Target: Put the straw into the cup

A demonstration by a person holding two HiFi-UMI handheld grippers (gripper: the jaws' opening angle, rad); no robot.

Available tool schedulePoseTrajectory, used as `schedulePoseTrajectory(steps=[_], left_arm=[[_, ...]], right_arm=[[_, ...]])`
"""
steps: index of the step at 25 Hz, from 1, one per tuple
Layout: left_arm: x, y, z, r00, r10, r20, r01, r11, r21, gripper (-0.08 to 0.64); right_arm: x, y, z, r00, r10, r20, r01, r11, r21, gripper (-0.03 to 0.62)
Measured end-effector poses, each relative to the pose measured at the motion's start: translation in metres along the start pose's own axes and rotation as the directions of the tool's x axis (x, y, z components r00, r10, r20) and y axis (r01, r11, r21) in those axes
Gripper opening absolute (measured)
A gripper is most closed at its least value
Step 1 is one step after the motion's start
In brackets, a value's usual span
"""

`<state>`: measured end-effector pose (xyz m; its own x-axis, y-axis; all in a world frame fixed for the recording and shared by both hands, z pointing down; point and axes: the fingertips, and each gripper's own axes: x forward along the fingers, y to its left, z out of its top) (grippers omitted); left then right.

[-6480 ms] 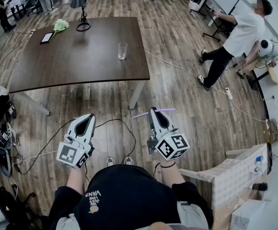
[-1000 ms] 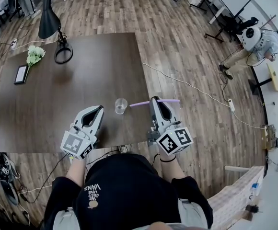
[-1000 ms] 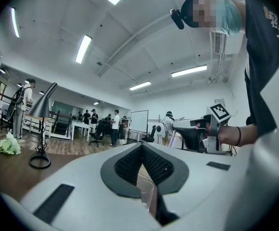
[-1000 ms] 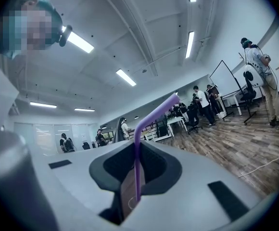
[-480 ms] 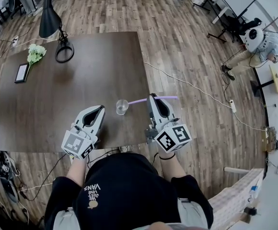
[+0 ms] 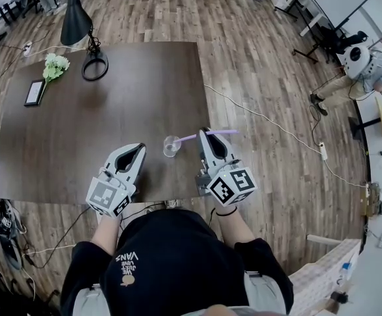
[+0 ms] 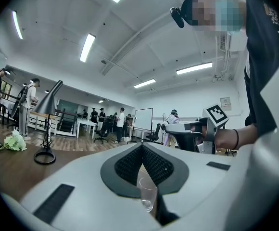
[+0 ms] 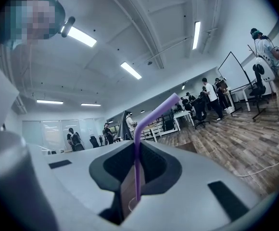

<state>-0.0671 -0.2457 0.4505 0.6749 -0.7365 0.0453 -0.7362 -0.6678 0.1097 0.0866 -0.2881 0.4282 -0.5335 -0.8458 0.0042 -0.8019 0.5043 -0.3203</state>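
As your right gripper (image 6: 205, 132), clenched on bent purple plastic straw (image 6: 188, 137), has neared clear cup (image 6: 171, 146): tip, left of jaws, now beside rim; insertion close. Left gripper (image 6: 139, 148) closed, empty.

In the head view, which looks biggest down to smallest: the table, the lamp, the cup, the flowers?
1. Table.
2. Lamp.
3. Flowers and cup look about alike; the cup sits nearer the camera, so no ranking between them.
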Motion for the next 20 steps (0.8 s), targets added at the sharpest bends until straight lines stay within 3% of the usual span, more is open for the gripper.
schedulePoseTrajectory(steps=[20], left_arm=[[-0.003,-0.007,-0.007,1.000,0.009,-0.011,-0.009,1.000,0.002,0.011]], right_arm=[[0.015,-0.002,-0.050,0.995,-0.002,-0.097,0.000,1.000,-0.015,0.041]])
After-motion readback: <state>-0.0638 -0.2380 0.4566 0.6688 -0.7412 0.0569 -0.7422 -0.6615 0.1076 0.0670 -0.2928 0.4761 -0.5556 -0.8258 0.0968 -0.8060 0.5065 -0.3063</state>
